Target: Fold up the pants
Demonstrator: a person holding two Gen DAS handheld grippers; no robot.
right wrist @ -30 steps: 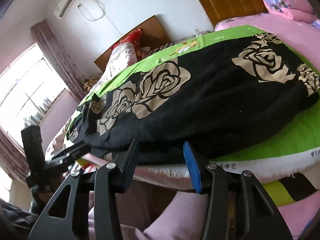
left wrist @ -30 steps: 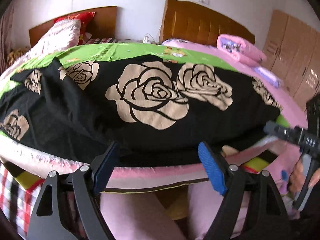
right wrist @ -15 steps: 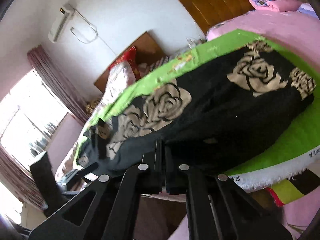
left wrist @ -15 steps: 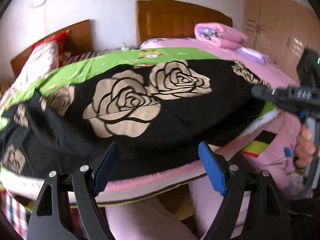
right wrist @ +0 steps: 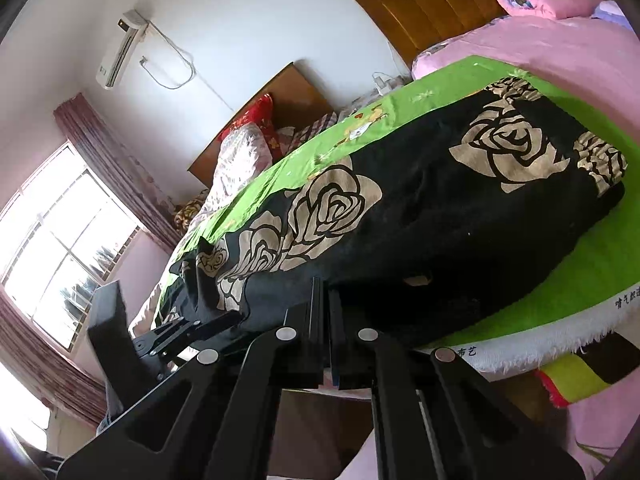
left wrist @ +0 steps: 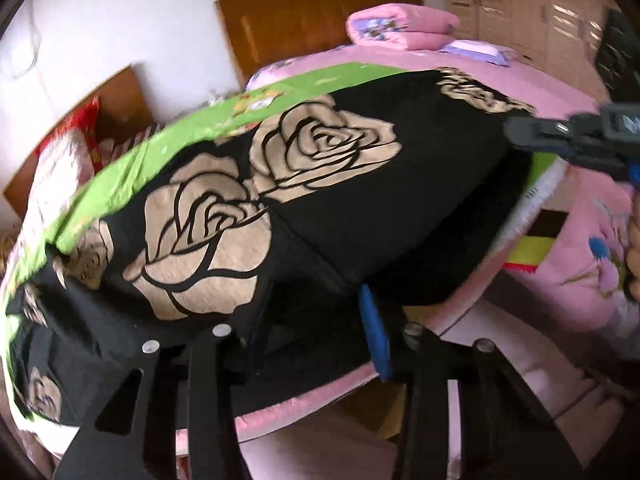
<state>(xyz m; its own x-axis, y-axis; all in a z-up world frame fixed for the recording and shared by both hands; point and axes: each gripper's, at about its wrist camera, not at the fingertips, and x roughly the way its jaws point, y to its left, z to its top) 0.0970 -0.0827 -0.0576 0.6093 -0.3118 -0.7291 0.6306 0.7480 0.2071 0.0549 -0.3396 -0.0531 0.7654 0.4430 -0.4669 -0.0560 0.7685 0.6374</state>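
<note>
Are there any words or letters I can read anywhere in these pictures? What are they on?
"市艺": dark characters on the white fringed edge of the green blanket.
A second group of characters further right on the same white edge: partly cut off, too unclear to read.
Small mark on the air conditioner: too small to read.
Light marking on the right gripper in the left wrist view: too blurred to read.

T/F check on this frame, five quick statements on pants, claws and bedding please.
1. The pants are black with beige roses. True.
2. They lie on a green sheet. True.
3. The right claw is wide open. False: it is shut on the near edge of the pants.
4. A folded pink quilt sits on the far bed. True.
5. The left claw is clear of the pants. False: its jaws are closing with black fabric between them.
</note>
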